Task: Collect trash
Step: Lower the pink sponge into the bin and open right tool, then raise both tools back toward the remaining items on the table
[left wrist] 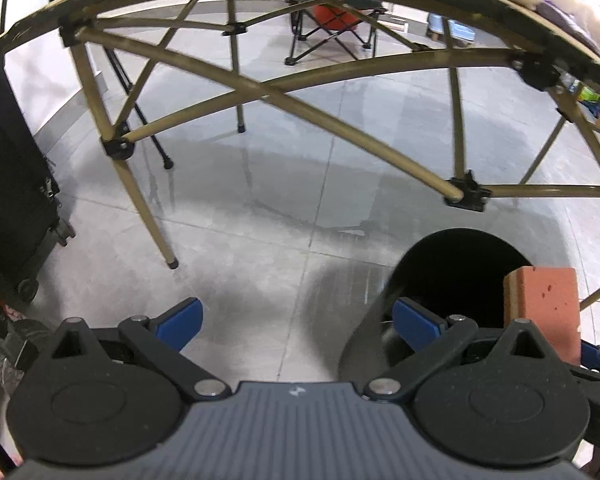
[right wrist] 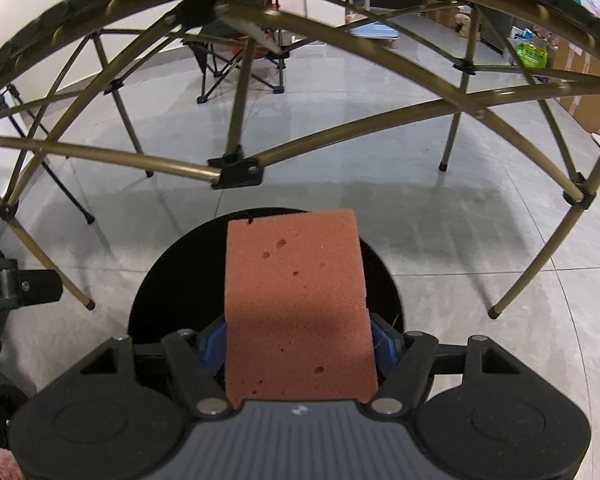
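A: Where's the sponge (right wrist: 298, 304)?
B: Clamped in the right gripper (right wrist: 298, 344), long axis pointing forward, directly above the black bin (right wrist: 156, 280).
A: Left gripper (left wrist: 296, 324)?
B: Spread wide, holding nothing, beside the bin. Right is nearer.

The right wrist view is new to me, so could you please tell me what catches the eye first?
A reddish-brown sponge block fills the centre, clamped in the right gripper just above the round black bin opening on the grey floor. Behind it, the tan folding table frame arches across the whole upper view. In the left wrist view, the left gripper is open and holds nothing.
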Available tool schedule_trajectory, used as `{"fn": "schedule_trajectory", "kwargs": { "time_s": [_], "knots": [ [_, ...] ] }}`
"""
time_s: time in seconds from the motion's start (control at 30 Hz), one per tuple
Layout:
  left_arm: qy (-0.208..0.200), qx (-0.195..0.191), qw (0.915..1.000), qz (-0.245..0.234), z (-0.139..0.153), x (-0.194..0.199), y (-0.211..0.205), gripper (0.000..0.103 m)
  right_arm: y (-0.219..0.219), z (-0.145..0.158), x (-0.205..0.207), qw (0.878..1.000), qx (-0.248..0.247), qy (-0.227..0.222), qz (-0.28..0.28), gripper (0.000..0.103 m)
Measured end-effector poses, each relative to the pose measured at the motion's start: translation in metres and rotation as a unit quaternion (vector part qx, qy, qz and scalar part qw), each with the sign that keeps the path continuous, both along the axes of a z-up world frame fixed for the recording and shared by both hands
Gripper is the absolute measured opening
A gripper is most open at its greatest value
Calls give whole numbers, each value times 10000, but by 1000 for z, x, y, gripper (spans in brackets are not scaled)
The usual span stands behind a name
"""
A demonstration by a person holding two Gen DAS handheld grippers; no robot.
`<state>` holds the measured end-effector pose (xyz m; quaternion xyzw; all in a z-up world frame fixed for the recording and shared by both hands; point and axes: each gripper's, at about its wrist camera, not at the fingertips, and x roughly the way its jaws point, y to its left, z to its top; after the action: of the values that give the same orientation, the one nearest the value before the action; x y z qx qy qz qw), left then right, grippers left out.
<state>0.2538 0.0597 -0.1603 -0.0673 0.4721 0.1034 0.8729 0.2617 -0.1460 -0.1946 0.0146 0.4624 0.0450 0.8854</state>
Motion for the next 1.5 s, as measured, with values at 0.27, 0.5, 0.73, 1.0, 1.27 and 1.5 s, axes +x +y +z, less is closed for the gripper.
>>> {"fn": "schedule_trajectory", "kwargs": {
  "time_s": [0.27, 0.5, 0.73, 1.0, 1.27, 1.5],
  "knots": [
    [112, 85, 9998, 161, -12, -6, 20, 103, 12, -9, 2, 9999, -37, 124, 75, 69],
    [127, 77, 9997, 178, -13, -8, 25, 103, 20, -16, 7, 9996, -46, 245, 100, 70],
    [142, 89, 9997, 200, -14, -9, 28, 103, 22, -21, 11, 9994, -68, 322, 94, 70],
    [152, 97, 9996, 203, -15, -9, 28, 103, 19, -22, 13, 9993, 23, 355, 68, 99],
    [171, 100, 9997, 172, -17, -10, 28, 103, 17, -28, 14, 9988, 69, 463, 108, 103],
    [108, 94, 9998, 119, -13, -11, 24, 103, 14, -26, 12, 9991, 61, 413, 66, 103]
  ]
}}
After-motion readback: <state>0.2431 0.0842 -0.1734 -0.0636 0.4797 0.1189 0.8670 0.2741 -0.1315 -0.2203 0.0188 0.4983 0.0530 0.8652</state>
